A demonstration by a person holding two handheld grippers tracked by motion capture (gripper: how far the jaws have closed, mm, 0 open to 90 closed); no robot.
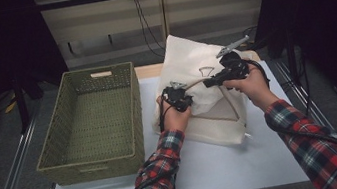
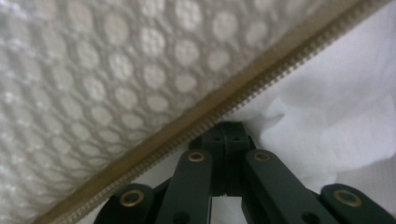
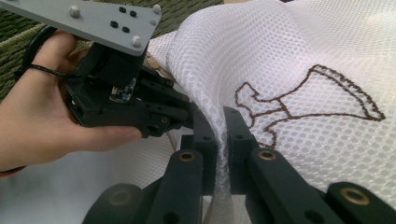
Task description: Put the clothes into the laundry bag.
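A white mesh bag (image 1: 193, 55) with a beige zipper (image 2: 196, 126) lies bunched on the white table (image 1: 228, 166). My left gripper (image 1: 187, 91) is at the bag's near left side. In the left gripper view its jaws (image 2: 227, 136) are shut on the bag's edge right by the zipper. My right gripper (image 1: 208, 82) comes in from the right, and its jaws (image 3: 220, 135) are shut on a raised fold of the mesh (image 3: 261, 51). A brown stitched outline (image 3: 308, 100) lies just beyond that fold. The left gripper (image 3: 184, 114), held in a hand, sits tip to tip with the right one.
A green woven basket (image 1: 132, 105) stands empty on the table's left half, close beside the bag. Bare white table lies in front of the bag toward the near edge. Dark curtains and cables hang behind the table.
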